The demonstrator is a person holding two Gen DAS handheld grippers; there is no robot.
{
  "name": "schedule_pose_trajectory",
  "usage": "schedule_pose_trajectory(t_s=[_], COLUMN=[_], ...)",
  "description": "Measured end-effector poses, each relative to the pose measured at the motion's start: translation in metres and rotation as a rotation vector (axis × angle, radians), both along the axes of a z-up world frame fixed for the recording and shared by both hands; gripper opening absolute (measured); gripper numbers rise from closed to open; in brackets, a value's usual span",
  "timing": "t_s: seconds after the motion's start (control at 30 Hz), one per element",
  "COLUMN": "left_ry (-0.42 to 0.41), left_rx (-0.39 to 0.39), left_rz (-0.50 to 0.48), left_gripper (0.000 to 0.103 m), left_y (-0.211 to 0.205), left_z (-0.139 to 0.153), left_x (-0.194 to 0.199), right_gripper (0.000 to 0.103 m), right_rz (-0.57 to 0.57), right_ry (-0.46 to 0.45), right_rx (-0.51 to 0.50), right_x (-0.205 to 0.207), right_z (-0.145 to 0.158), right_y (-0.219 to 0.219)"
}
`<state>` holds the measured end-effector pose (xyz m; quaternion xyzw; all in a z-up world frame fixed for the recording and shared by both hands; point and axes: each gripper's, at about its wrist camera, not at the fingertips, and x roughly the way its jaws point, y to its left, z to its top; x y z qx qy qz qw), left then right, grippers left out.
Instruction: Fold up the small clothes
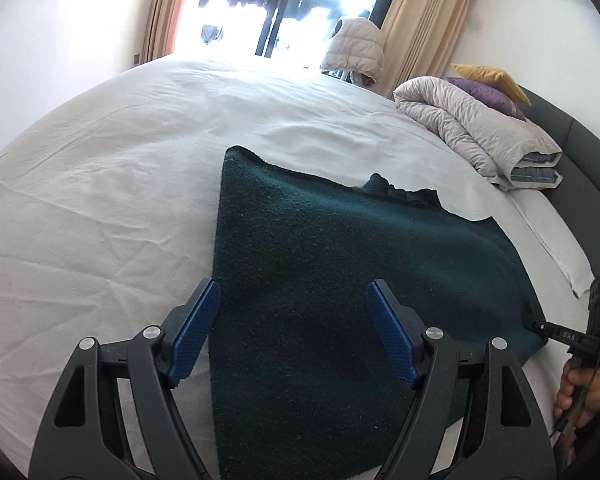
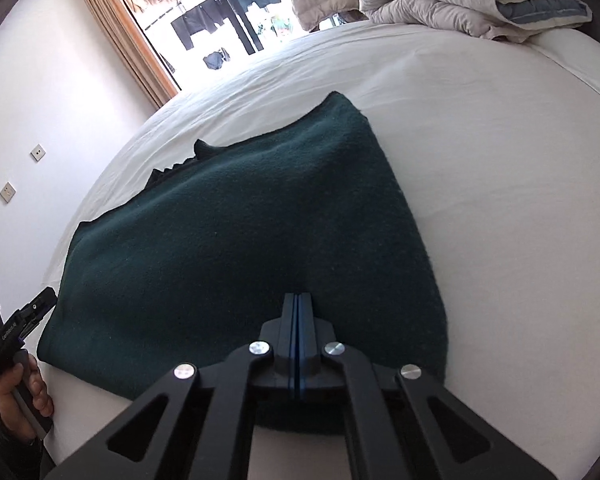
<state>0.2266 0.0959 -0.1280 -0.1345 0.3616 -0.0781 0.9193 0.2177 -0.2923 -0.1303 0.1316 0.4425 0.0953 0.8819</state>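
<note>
Closed right claw (image 2: 299, 300) over green cloth (image 2: 236, 232)

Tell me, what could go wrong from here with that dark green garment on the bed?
The right gripper is shut, but whether its pads pinch the dark green garment cannot be told; a lift might leave the cloth behind. The left gripper hangs open over the garment's left edge, holding nothing, so a pull from one side alone could skew the fold. The bunched part at the far edge could get trapped inside a fold.
</note>
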Motion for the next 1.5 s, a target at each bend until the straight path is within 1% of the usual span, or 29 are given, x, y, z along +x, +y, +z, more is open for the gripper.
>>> schedule_pose_trajectory(t_s=[0.13, 0.2, 0.23, 0.27, 0.33, 0.37, 0.43, 0.5, 0.53, 0.57, 0.6, 0.67, 0.7, 0.8, 0.87, 0.93, 1.0, 1.03, 1.1, 1.13, 1.17, 1.23, 1.3, 1.33, 1.37, 1.4, 1.43, 1.47, 1.5], left_ry=[0.033, 0.05, 0.053, 0.05, 0.059, 0.069, 0.093, 0.105, 0.108, 0.112, 0.115, 0.12, 0.122, 0.124, 0.125, 0.126, 0.125, 0.125, 0.126, 0.126, 0.126, 0.126, 0.127, 0.127, 0.127, 0.127, 0.127, 0.127, 0.126], left_rx=[0.002, -0.004, -0.002, 0.001, 0.006, 0.009, 0.022, 0.046, 0.056, 0.068, 0.077, 0.085, 0.084, 0.082, 0.083, 0.085, 0.086, 0.087, 0.089, 0.09, 0.091, 0.09, 0.092, 0.094, 0.094, 0.093, 0.091, 0.088, 0.088], left_rz=[0.003, 0.004, 0.006, 0.006, 0.006, 0.005, -0.001, -0.004, -0.003, -0.003, -0.004, -0.004, -0.005, -0.005, -0.005, -0.005, -0.004, -0.004, -0.004, -0.003, -0.003, -0.003, -0.003, -0.004, -0.004, -0.005, -0.005, -0.005, -0.004], left_gripper=[0.075, 0.075, 0.075, 0.075, 0.075, 0.075, 0.077, 0.078, 0.078, 0.079, 0.079, 0.08, 0.08, 0.081, 0.081, 0.081, 0.081, 0.081, 0.081, 0.081, 0.081, 0.081, 0.081, 0.081, 0.081, 0.081, 0.081, 0.081, 0.081], left_y=[0.009, 0.008, 0.007, 0.007, 0.005, 0.005, 0.002, -0.002, -0.004, -0.006, -0.007, -0.008, -0.008, -0.008, -0.008, -0.008, -0.008, -0.008, -0.008, -0.008, -0.009, -0.009, -0.009, -0.009, -0.009, -0.009, -0.009, -0.008, -0.008], left_z=[-0.003, -0.009, -0.011, -0.011, -0.012, -0.013, -0.017, -0.019, -0.019, -0.02, -0.02, -0.022, -0.022, -0.022, -0.022, -0.023, -0.022, -0.023, -0.023, -0.023, -0.023, -0.023, -0.023, -0.023, -0.023, -0.024, -0.024, -0.024, -0.024], left_x=[0.001, 0.004, 0.005, 0.004, 0.006, 0.007, 0.012, 0.015, 0.016, 0.017, 0.018, 0.019, 0.02, 0.02, 0.02, 0.02, 0.019, 0.019, 0.019, 0.019, 0.019, 0.019, 0.019, 0.019, 0.019, 0.019, 0.018, 0.018, 0.018], right_gripper=[0.0, 0.007, 0.014, 0.031, 0.051, 0.056, 0.064, 0.063, 0.063, 0.058, 0.048, 0.003, 0.0, 0.0, 0.0, 0.0, 0.016, 0.02, 0.02, 0.024, 0.034, 0.044, 0.046, 0.047, 0.044, 0.039, 0.031, 0.026, 0.025], right_rz=[-0.048, -0.034, -0.008, 0.022, 0.069, 0.106, 0.147, 0.098, 0.075, 0.034, -0.01, -0.094, -0.135, -0.206, -0.273, -0.338, -0.377, -0.341, -0.231, -0.164, -0.084, 0.039, 0.134, 0.149, 0.145, 0.14, 0.124, 0.097, 0.066], right_ry=[0.019, -0.025, -0.054, -0.08, -0.125, -0.137, -0.094, -0.019, 0.026, 0.062, 0.069, 0.095, 0.104, 0.068, 0.041, 0.018, -0.004, -0.027, -0.06, -0.068, -0.063, -0.035, 0.031, 0.069, 0.071, 0.038, 0.034, 0.046, 0.054], right_rx=[-0.039, -0.009, 0.031, 0.066, 0.126, 0.17, 0.226, 0.237, 0.273, 0.307, 0.349, 0.408, 0.444, 0.507, 0.456, 0.434, 0.385, 0.401, 0.447, 0.471, 0.494, 0.481, 0.476, 0.437, 0.405, 0.4, 0.407, 0.428, 0.445], right_x=[-0.003, 0.005, 0.012, 0.022, 0.045, 0.059, 0.092, 0.122, 0.134, 0.143, 0.148, 0.155, 0.155, 0.145, 0.137, 0.125, 0.106, 0.099, 0.078, 0.068, 0.057, 0.038, 0.026, 0.022, 0.017, 0.012, 0.01, 0.008, 0.003], right_z=[0.017, 0.037, 0.046, 0.056, 0.07, 0.072, 0.062, 0.041, 0.028, 0.014, 0.004, -0.012, -0.019, -0.023, -0.017, -0.01, 0.004, 0.011, 0.025, 0.031, 0.032, 0.029, 0.013, 0.002, -0.005, -0.008, -0.01, -0.012, -0.014], right_y=[0.004, 0.011, 0.015, 0.021, 0.034, 0.041, 0.051, 0.052, 0.047, 0.038, 0.026, 0.001, -0.012, -0.044, -0.06, -0.073, -0.075, -0.071, -0.045, -0.025, -0.004, 0.039, 0.07, 0.08, 0.083, 0.081, 0.073, 0.065, 0.053])
